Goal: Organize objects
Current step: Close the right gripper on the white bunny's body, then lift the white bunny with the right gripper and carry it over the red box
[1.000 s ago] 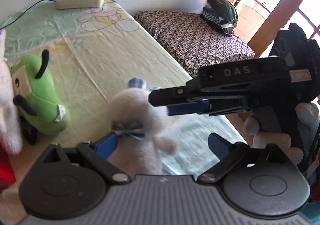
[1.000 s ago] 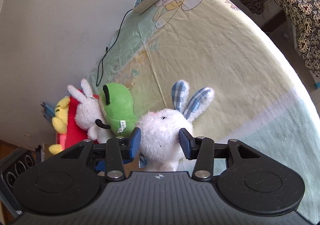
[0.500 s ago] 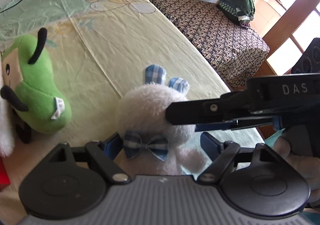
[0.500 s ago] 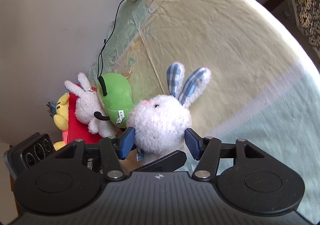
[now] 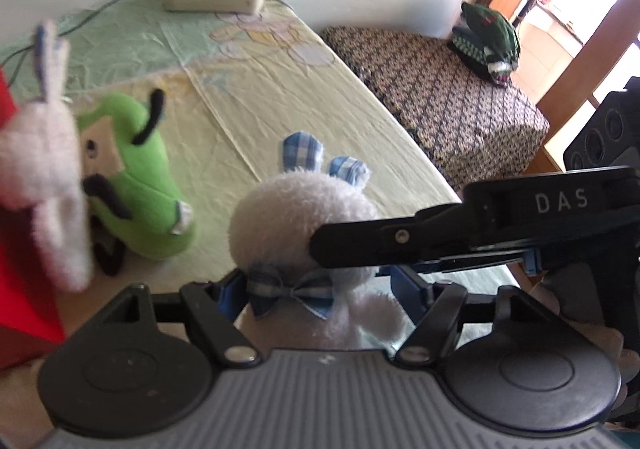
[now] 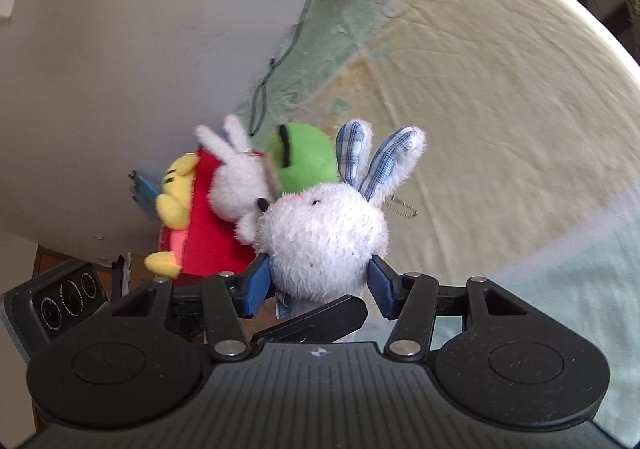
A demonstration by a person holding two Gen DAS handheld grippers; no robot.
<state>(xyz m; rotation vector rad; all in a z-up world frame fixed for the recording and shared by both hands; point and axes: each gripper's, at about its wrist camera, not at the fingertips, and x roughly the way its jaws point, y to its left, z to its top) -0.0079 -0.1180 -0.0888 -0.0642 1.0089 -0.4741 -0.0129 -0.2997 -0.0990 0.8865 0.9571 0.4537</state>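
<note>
While my left tool (image 5: 316, 291) had just squeezed shut on the white bunny (image 5: 304, 217), my right tool (image 6: 318, 285) hugged it loosely, so I needed gentle lifting.

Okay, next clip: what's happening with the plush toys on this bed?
A person works both hand-held grippers around the white bunny with blue checked ears. The left hand-held gripper has just been closing at its body below the bow tie; the right hand-held gripper brackets its head. A green plush and other toys sit grouped beside it on the bedsheet.
</note>
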